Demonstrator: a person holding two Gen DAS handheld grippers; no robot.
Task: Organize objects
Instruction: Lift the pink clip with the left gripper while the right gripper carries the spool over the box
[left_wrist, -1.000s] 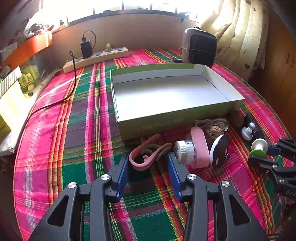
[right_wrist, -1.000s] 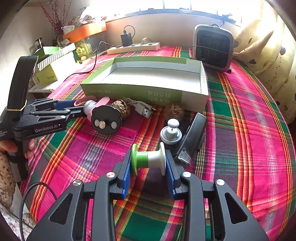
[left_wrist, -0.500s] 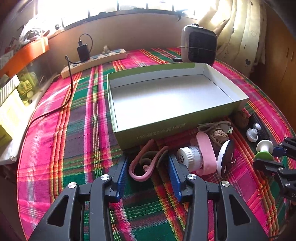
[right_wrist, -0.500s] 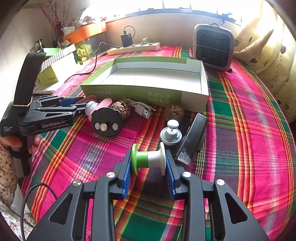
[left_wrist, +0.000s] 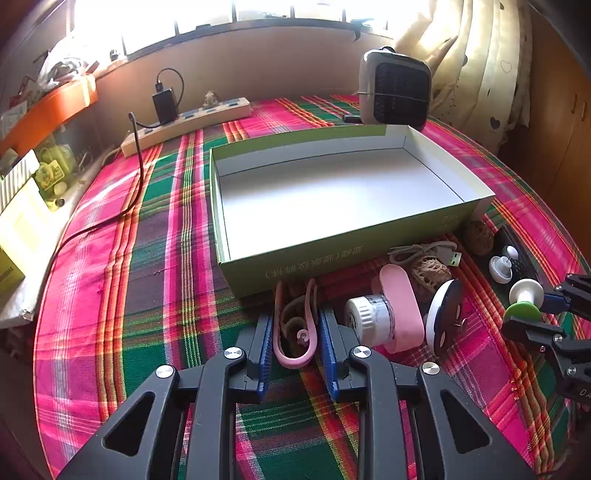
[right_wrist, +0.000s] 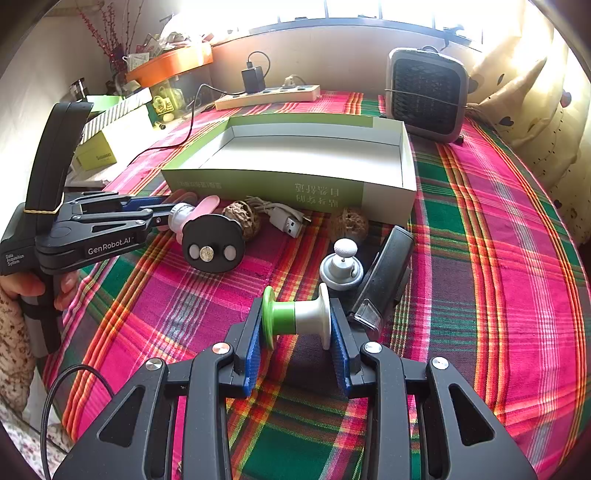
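Left gripper (left_wrist: 295, 332): its jaws have just been closing and its blue pads now press both sides of the pink hook (left_wrist: 295, 328), a soft curled pink strip squeezed narrow between them, lying on the plaid tablecloth (left_wrist: 147, 295) just in front of the green box (left_wrist: 332, 258). Right gripper (right_wrist: 297, 325): clamped on the green-and-white spool (right_wrist: 295, 317), one pad on the green flange, the other on the white flange, the spool lying crosswise between them; whether it rests on the cloth or is held just above it cannot be told. The green box is a shallow open tray with a white interior, sitting near the middle of the table, nothing visible inside it. Along its near wall lies a loose row of items: a pink-and-white handheld fan (left_wrist: 384, 317), a black disc with a white rim (left_wrist: 443, 317), two walnuts (right_wrist: 242, 219), a USB cable (right_wrist: 284, 219), a small grey knob (right_wrist: 341, 267) and a black rectangular device (right_wrist: 384, 277) just beside the knob. At the far edge of the table stand a power strip (left_wrist: 188, 122) with a black charger (left_wrist: 165, 105) plugged in and a small heater (right_wrist: 426, 94). A person's hand (right_wrist: 33, 286) grips the left gripper's handle at the left of the right wrist view.
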